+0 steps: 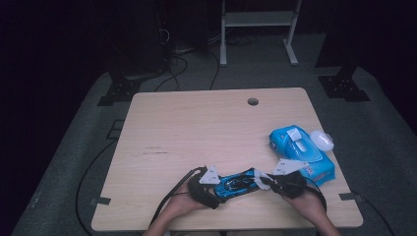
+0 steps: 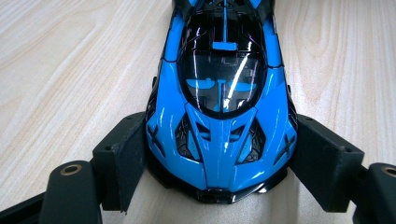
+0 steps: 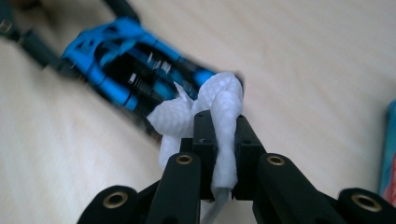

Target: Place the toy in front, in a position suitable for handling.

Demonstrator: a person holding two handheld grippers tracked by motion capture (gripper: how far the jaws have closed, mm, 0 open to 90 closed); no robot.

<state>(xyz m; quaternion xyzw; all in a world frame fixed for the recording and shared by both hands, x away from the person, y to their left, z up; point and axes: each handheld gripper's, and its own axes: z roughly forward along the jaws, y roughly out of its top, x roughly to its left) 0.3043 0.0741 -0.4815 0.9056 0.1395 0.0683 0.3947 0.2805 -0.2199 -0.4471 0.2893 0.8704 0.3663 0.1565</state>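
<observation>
A blue and black toy sports car (image 1: 237,183) lies on the wooden table (image 1: 196,128) near its front edge. My left gripper (image 1: 215,191) is shut on the car's nose (image 2: 219,154), one black pad on each flank. My right gripper (image 1: 268,181) is shut on a crumpled white wipe (image 3: 217,109). The wipe rests against the rear end of the car (image 3: 135,77), which looks blurred in the right gripper view. A person's hands come in from the bottom of the high view and hold both grippers.
A blue pack of wet wipes (image 1: 301,152) with its white flap up lies on the table's right side, a white lid (image 1: 322,139) beside it. A round cable hole (image 1: 253,102) sits near the far edge. Black cables trail off the front left.
</observation>
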